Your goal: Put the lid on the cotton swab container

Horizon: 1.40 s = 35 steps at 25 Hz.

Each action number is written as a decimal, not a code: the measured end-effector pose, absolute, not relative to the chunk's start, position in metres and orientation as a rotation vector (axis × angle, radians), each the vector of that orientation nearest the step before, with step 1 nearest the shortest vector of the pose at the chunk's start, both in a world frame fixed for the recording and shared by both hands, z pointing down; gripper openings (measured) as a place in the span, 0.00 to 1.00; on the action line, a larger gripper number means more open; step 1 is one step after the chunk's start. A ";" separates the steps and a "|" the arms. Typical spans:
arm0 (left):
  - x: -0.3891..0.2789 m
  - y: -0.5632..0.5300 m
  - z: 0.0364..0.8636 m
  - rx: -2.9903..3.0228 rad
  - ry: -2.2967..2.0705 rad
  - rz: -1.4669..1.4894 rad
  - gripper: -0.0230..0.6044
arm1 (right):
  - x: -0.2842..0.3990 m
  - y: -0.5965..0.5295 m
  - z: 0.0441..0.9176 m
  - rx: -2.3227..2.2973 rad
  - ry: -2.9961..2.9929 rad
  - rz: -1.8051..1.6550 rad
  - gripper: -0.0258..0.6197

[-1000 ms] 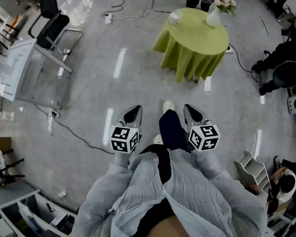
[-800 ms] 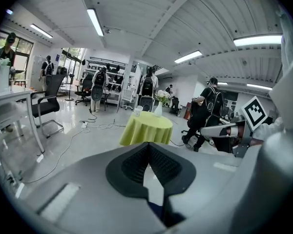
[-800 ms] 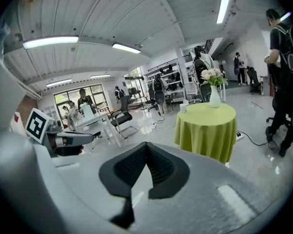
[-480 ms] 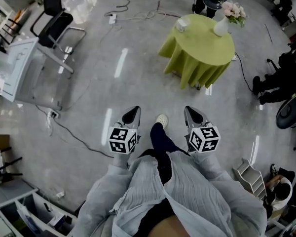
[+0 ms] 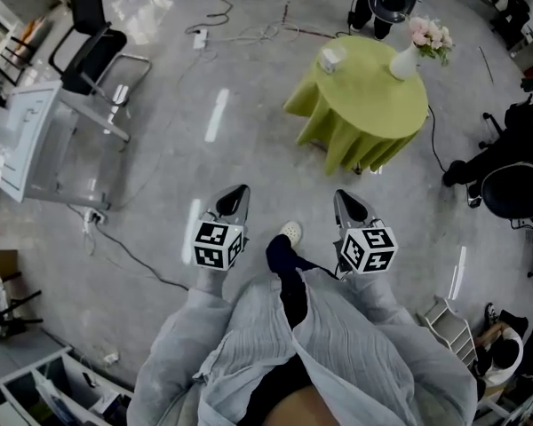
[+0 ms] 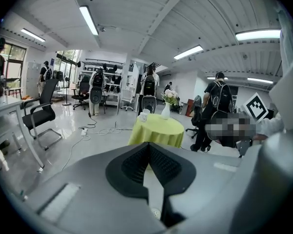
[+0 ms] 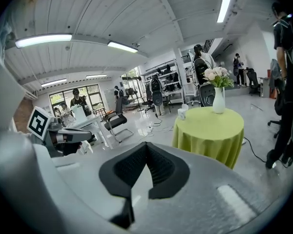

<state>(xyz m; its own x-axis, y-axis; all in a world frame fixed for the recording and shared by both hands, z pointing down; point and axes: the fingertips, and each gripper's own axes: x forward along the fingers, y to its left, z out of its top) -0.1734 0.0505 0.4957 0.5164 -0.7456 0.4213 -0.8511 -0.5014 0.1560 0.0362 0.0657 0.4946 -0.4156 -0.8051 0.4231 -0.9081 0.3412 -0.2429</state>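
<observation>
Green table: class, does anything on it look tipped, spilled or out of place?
Nothing stands out. On the green table, the flower vase and the small white container both stand upright, well apart.

Long ceiling tubes (image 6: pixel 88 19) are throwing bright, even white light, and windows (image 6: pixel 66 62) are glowing at the middle left of the left gripper view. The polished floor (image 5: pixel 249 87) is flashing pale glare streaks. Both gripper views are bending hard into black corners, with the left gripper (image 6: pixel 148 145) and right gripper (image 7: pixel 146 144) looking soft near the lens.
</observation>
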 end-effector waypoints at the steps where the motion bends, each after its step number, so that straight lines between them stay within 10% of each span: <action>1: -0.173 0.043 0.494 2.421 -1.327 0.426 0.06 | 0.037 0.058 0.494 1.554 -2.378 0.664 0.04; 35: -0.128 -0.075 0.498 2.512 -1.142 0.460 0.06 | 0.081 -0.036 0.510 1.767 -2.270 0.756 0.04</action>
<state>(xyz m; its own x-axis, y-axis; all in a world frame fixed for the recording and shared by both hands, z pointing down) -0.1280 -0.0752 0.4984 0.6239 -0.6562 0.4244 -0.7673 -0.6175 0.1730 0.0810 -0.0361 0.5103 -0.2852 -0.8581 0.4269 -0.9427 0.1707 -0.2866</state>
